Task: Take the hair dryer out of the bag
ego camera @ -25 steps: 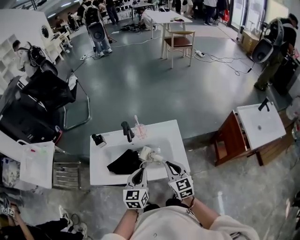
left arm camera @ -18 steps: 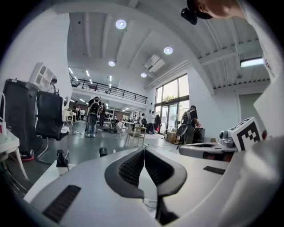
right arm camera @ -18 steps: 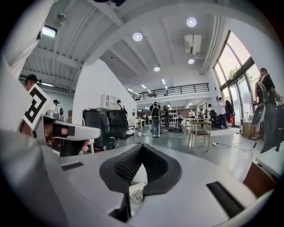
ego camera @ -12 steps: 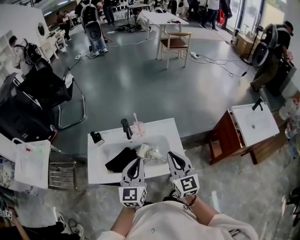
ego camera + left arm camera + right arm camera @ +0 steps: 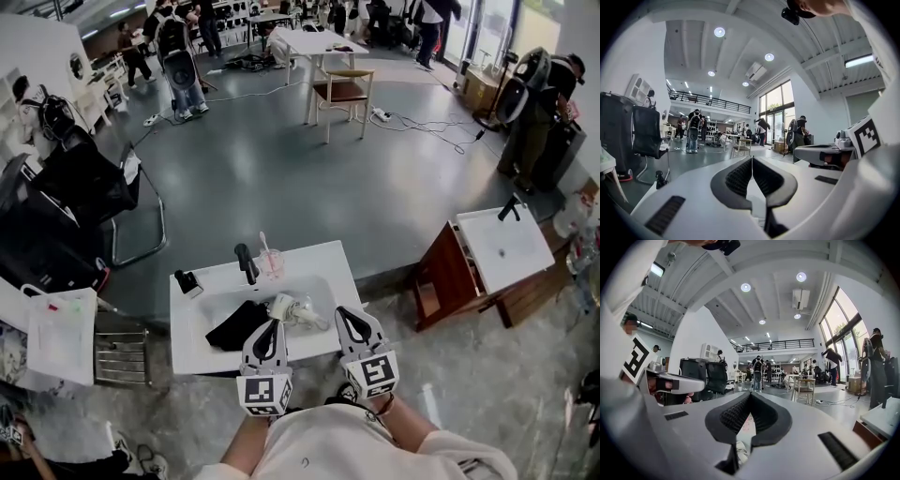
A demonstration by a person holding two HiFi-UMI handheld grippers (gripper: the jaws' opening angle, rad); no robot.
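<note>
Both tools are clenched with nothing in them: the left gripper [image 5: 271, 324] [image 5: 752, 160] and the right gripper [image 5: 340, 312] [image 5: 750, 395] have pads pressed together. Both sit over the near edge of the sink [image 5: 201, 360] and aim out across the room, not down. The hair dryer [image 5: 289, 308] lies in the sink's basin, mid-right. It's touching or just beside the black bag [image 5: 236, 325], which lies mid-left of the basin. It looks mostly clear of the bag. Risks: with the jaws closed, a reach in would shove the dryer, not grab it. If the cord or handle is still caught in the bag, a lift drags the bag along. A smooth rounded body could slip and drop back into the basin. A wide swing could clip the faucet [image 5: 245, 262] or the pink cup [image 5: 271, 266] at the sink's back edge. Hard to read: can't tell whether any part of the dryer is still inside the bag. The left gripper covers the near end of both. Neither gripper view shows the bag. The right gripper view shows only a pale scrap under the jaws, unidentifiable.
</note>
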